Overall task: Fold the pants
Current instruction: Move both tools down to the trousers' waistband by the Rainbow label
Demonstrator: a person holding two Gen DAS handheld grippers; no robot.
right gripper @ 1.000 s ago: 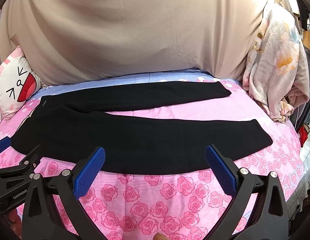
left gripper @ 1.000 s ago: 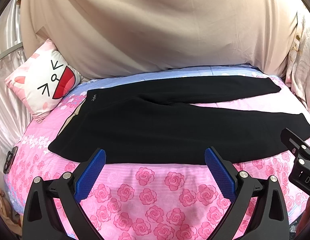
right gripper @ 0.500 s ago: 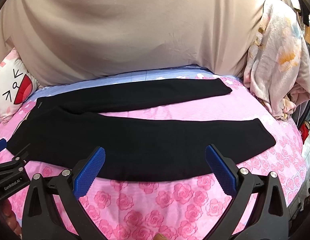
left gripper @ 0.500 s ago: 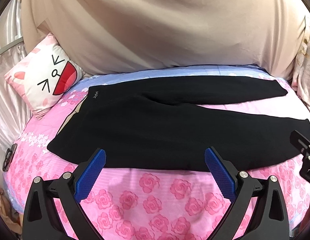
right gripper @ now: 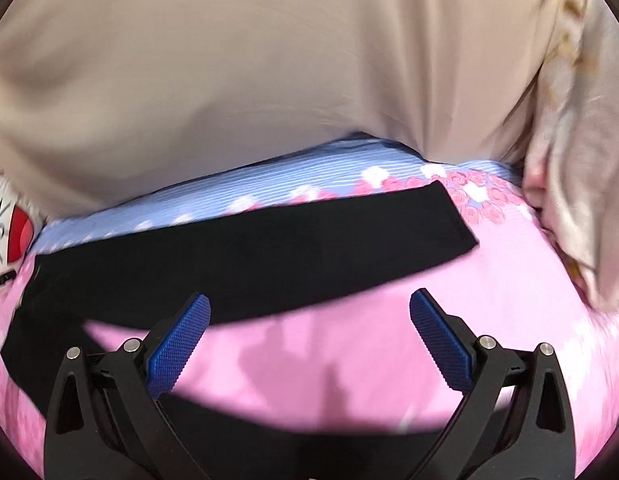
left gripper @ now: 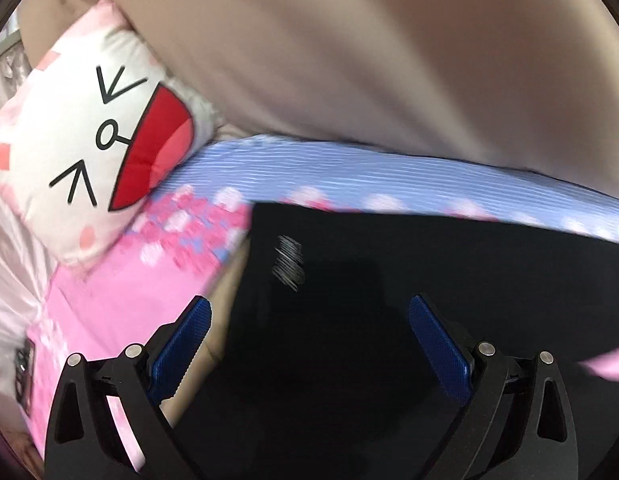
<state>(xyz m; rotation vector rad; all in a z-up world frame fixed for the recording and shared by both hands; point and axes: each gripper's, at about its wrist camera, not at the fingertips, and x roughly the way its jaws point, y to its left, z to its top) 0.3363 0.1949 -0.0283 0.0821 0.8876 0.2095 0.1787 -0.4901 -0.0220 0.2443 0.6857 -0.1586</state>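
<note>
Reach-in stage, by the look of it. The black pants (left gripper: 409, 280) are spread flat on the rose bedsheet (left gripper: 109, 300), waistband end near the cartoon pillow (left gripper: 89, 140). The left gripper (left gripper: 309, 340) is held spread wide over the waistband, nothing pinched. The right gripper (right gripper: 309, 332) is likewise released above pink sheet between the legs. Next, probably, fabric edges need pinching.

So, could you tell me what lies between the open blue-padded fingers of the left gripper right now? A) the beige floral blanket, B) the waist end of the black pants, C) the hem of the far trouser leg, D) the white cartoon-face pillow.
B: in the left wrist view, the left gripper is open over the waist end of the black pants, with the white cartoon-face pillow well off to its left.
</note>
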